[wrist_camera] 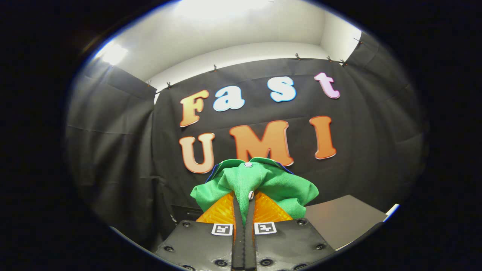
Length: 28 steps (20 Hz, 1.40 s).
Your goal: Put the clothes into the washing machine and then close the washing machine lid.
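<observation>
A green garment point(260, 182) with white snap buttons and a dark blue edge is bunched up between my fingers, lifted in the air in front of the booth's black wall. My gripper point(244, 205) is shut on it, both fingers pressing a fold of the cloth. The rest of the garment spills over the fingertips to both sides and hides what is directly beyond them.
A grey flat surface point(342, 218) lies low to the right, beyond the fingers, with a pale edge at its far right. A dark boxy shape point(184, 212) sits low to the left, behind the garment. Black cloth walls stand on three sides.
</observation>
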Each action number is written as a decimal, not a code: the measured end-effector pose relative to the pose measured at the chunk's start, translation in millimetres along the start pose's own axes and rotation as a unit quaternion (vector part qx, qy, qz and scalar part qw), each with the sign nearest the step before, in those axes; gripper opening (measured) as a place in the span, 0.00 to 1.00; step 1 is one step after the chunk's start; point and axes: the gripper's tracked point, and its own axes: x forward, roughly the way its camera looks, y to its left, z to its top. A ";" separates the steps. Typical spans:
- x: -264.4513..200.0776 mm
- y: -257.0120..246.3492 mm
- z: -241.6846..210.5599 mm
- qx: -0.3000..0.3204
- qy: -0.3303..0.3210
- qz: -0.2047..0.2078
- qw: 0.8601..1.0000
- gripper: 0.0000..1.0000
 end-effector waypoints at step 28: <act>163.1 169.0 -512.5 -0.021 0.364 -0.028 0.931 0.08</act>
